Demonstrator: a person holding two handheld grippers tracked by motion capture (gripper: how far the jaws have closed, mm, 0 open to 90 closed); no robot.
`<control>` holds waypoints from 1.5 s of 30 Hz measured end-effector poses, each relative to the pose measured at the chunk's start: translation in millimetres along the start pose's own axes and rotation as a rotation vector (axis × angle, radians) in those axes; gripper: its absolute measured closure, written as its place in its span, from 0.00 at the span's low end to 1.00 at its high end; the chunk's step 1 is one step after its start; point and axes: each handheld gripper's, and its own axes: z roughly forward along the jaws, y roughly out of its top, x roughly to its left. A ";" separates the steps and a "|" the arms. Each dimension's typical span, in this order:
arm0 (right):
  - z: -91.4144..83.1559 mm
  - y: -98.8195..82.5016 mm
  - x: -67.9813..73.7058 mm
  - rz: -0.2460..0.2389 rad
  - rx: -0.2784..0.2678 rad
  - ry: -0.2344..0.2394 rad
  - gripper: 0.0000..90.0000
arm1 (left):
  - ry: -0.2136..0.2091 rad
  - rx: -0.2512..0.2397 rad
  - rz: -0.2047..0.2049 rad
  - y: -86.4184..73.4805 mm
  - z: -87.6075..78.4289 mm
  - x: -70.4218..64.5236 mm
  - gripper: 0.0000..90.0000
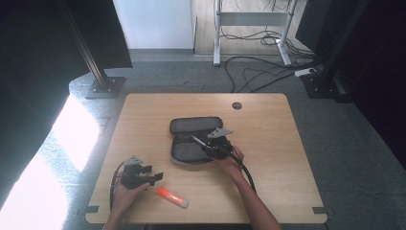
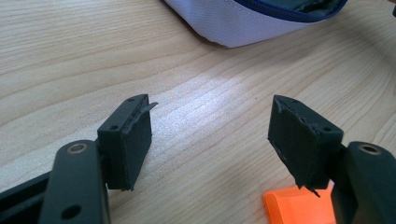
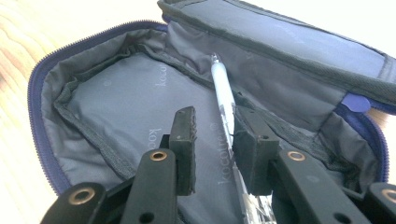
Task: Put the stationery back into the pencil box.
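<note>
Right gripper jaws parted, white pen loose between, laid in open grey zip case. Withdrawal needed next; left gripper held wide, empty.

A pen lies in the open pencil case mid-table; a marker lies nearer the front edge.

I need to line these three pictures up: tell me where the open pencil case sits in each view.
High view: pencil case at table centre, lid open, right gripper over it.
Left gripper view: only its pale outer corner at the top edge.
Right gripper view: its grey lining behind the jaws, a pen inside.
Shared landmark: the blue zip edge.
</note>
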 end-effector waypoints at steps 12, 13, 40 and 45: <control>-9.2 1.8 7.6 -0.012 -0.027 0.005 0.71 | 0.000 -0.006 -0.002 0.2 -1.5 0.7 0.34; -10.5 1.6 8.6 -0.011 -0.031 0.005 0.70 | 0.000 -0.006 -0.003 0.2 -1.8 0.8 0.34; -51.0 -21.7 37.3 0.028 -0.125 0.082 0.56 | 0.006 -0.011 -0.006 0.2 -2.1 0.3 0.34; -54.8 -26.2 43.3 0.021 -0.127 0.094 0.55 | 0.007 -0.013 -0.005 0.2 -2.5 0.4 0.34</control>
